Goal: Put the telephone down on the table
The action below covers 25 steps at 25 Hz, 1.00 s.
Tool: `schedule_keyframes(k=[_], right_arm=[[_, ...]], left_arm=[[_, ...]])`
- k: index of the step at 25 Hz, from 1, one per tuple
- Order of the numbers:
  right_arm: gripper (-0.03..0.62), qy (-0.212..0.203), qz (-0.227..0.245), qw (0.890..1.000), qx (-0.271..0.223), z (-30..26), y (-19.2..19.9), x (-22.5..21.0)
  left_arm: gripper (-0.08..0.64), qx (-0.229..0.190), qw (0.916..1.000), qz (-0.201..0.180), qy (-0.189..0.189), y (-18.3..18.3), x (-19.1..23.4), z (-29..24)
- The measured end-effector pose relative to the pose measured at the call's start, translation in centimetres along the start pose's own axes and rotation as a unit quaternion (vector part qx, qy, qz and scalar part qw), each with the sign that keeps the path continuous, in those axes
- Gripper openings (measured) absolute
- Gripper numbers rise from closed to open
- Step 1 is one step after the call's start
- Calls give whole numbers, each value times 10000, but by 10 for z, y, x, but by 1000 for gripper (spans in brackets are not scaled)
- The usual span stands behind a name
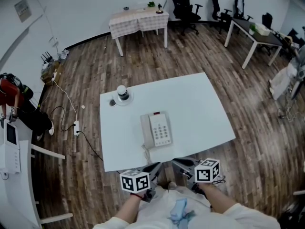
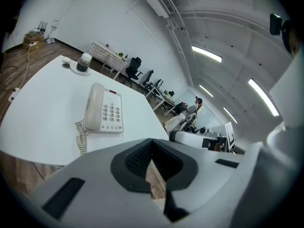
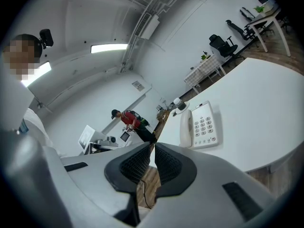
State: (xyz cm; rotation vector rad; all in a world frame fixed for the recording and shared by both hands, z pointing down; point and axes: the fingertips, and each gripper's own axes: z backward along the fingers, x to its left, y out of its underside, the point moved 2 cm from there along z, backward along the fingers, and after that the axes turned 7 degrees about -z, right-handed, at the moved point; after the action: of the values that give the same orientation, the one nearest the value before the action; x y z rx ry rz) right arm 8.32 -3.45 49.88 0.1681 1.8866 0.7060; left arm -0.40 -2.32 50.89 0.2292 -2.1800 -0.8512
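telephone (image 1: 156, 130) on table (image 1: 205, 109), fingers (image 2: 137, 158) together, empty

Dark wood-plank floor (image 1: 228, 80) fills the room under plain white walls (image 1: 86, 8). The white rectangular surface (image 1: 200, 113) sits mid-frame. At top centre stands a small table with a checked cloth (image 1: 138, 20), with black office chairs (image 1: 183, 6) to its right and a long white desk (image 1: 252, 35) at upper right. Long ceiling strip lights (image 2: 206, 54) glow overhead.
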Motion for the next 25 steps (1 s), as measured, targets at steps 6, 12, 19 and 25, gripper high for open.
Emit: schedule_keyframes(k=[6, 12, 19, 25], right_arm=[[51, 8, 31, 10000, 39, 2, 3, 0], [43, -1, 45, 10000, 59, 0, 6, 2], [43, 4, -23, 10000, 55, 1, 5, 2], [43, -28, -42, 10000, 63, 3, 3, 3]], left_arm=[[0, -15, 10000, 4, 11, 1, -4, 1], [0, -30, 10000, 18, 5, 1, -4, 5], [0, -26, 10000, 38, 3, 0, -5, 6], [0, -3, 10000, 57, -21, 0, -6, 4]])
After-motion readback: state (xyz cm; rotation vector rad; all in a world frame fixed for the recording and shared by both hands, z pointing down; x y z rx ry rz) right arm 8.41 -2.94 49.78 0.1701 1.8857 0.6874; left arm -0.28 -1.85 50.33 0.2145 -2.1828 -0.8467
